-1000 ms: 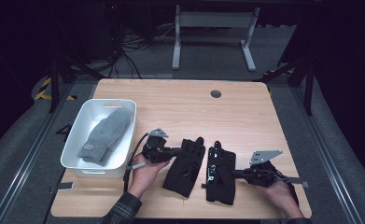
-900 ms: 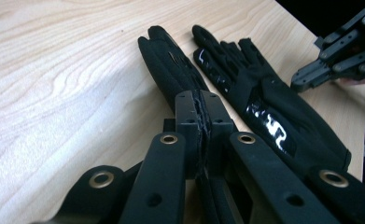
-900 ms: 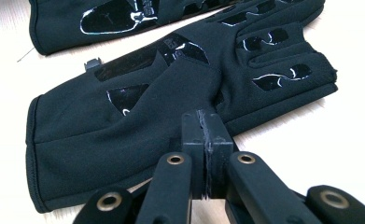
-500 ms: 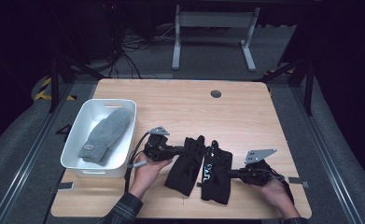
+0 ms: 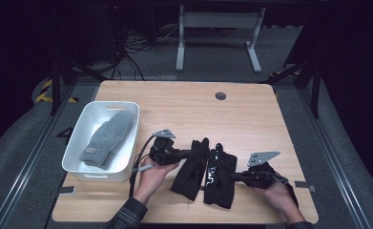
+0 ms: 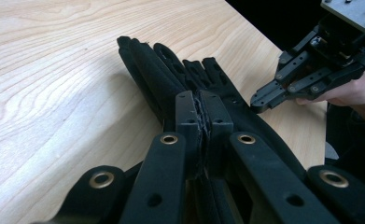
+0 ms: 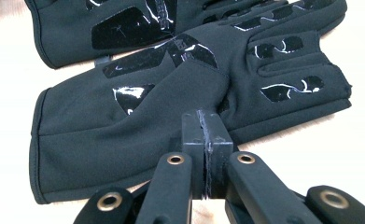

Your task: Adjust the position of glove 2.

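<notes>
Site: lab or test studio | Evidence: wooden table (image 5: 184, 102) standing on grey carpeted floor (image 5: 22, 143); black drapes enclosing the dark room; cables (image 5: 131, 45) trailing behind; hazard tape (image 5: 45, 90) marking floor; metal stand legs (image 5: 217, 43) showing beyond.

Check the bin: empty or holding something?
Holding something: a grey mitten lies flat inside the white bin, on the table's left.
</notes>
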Available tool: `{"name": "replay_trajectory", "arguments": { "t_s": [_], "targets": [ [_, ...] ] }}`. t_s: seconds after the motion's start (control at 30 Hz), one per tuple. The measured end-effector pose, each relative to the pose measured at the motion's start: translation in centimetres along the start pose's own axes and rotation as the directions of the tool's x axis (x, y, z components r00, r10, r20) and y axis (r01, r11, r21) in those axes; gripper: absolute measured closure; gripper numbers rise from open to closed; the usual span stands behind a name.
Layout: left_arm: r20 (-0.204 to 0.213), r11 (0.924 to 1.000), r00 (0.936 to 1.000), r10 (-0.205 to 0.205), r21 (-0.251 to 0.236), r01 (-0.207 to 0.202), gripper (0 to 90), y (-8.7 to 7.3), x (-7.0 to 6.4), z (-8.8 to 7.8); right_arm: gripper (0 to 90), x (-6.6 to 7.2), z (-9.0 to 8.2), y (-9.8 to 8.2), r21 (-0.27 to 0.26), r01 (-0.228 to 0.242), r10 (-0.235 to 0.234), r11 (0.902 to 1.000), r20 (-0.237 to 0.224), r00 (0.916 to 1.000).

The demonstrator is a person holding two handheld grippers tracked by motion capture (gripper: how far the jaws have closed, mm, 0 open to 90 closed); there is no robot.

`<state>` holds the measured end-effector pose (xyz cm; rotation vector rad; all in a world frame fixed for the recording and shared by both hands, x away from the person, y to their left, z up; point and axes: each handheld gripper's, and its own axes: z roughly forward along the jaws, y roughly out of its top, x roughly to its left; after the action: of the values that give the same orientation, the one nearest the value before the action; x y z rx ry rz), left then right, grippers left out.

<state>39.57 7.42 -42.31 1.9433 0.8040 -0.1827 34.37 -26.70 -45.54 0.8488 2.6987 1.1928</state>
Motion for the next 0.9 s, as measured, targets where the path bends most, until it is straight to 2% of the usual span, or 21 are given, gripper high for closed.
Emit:
{"name": "replay_trajectory", "arguments": {
  "t_s": [0.57,0.9],
  "targets": [
    [0.029,0.9994,0.9991,0.032,-0.014,-0.032,88.1,1.4,-1.0,0.8,90.0,0.1,1.8,1.4,0.004,0.014,-0.014,0.9999,-0.025,0.9996],
    [0.037,0.9996,0.999,0.024,-0.015,-0.024,88.1,1.5,-1.1,1.1,90.0,0.3,3.2,2.3,0.004,0.023,-0.023,0.9997,-0.045,0.9987]
  ]
}}
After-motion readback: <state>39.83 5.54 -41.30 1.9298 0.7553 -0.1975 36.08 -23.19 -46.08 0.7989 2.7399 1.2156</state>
